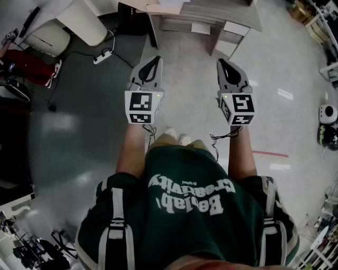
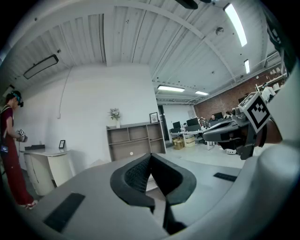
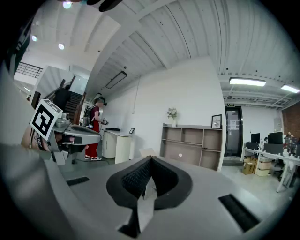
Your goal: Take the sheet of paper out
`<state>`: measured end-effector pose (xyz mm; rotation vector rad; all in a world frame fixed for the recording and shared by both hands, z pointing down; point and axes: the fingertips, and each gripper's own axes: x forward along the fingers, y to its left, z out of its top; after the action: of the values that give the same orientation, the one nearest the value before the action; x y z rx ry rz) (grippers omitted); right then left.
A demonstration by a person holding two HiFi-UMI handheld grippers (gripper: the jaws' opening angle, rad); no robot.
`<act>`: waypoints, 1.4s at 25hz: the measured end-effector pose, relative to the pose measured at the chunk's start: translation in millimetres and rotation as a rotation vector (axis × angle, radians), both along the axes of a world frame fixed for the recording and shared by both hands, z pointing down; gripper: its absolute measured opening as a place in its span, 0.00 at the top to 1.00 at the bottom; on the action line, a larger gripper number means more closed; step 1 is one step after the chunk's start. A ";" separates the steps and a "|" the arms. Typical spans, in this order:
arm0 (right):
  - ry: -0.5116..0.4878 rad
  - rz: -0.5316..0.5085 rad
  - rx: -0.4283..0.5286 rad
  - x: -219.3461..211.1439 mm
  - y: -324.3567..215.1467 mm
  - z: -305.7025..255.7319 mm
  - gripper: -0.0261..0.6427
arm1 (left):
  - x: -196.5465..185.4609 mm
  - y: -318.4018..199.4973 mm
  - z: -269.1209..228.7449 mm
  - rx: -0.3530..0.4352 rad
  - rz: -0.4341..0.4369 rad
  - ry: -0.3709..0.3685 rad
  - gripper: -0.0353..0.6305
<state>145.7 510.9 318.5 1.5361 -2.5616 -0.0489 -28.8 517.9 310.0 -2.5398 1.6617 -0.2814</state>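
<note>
Grey polished floor (image 1: 74, 132) takes up most of the head view; the person stands on it, well back from a wooden shelf unit (image 1: 211, 16), which I use as the landmark.

Shelf unit: open compartments face the grippers in both gripper views. Pale flat things (image 1: 166, 6) lie on its top at the left end. These may be the sheet of paper or a stack, but I cannot confirm this. No sheet can be picked out for certain in any view.

Left gripper (image 1: 156, 59): held roughly level, pointing at the shelf unit, well short of it. Jaws clenched tip to tip with nothing between them.

Right gripper (image 1: 221, 62): the same, beside the left one. Jaws clenched and empty. The pale sliver behind the tips reads as background, not paper.

Power strip (image 1: 103, 55) with its cable lies on the floor, left of the shelf unit.

Risks, as I judge them:
- Target not identified. Going to the shelf unit's top without confirming it could mean pulling the wrong item.
- Both grippers are shut and must be spread before contact, or the tips will only push the sheet.
- A thin sheet lying flat gives the jaws little edge. They could slide over it, crease or tear it, or drag several sheets at once.
- The cable left of the shelf unit could catch a foot on the approach.
</note>
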 end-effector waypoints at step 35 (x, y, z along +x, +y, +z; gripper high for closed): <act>0.015 -0.033 0.022 -21.5 -85.1 -2.0 0.91 | -9.4 -92.9 -5.9 0.028 0.026 -0.053 0.92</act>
<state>124.2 425.8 316.4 1.4953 -2.5839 -0.0923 -38.2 425.0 304.1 -2.5096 1.6015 -0.3183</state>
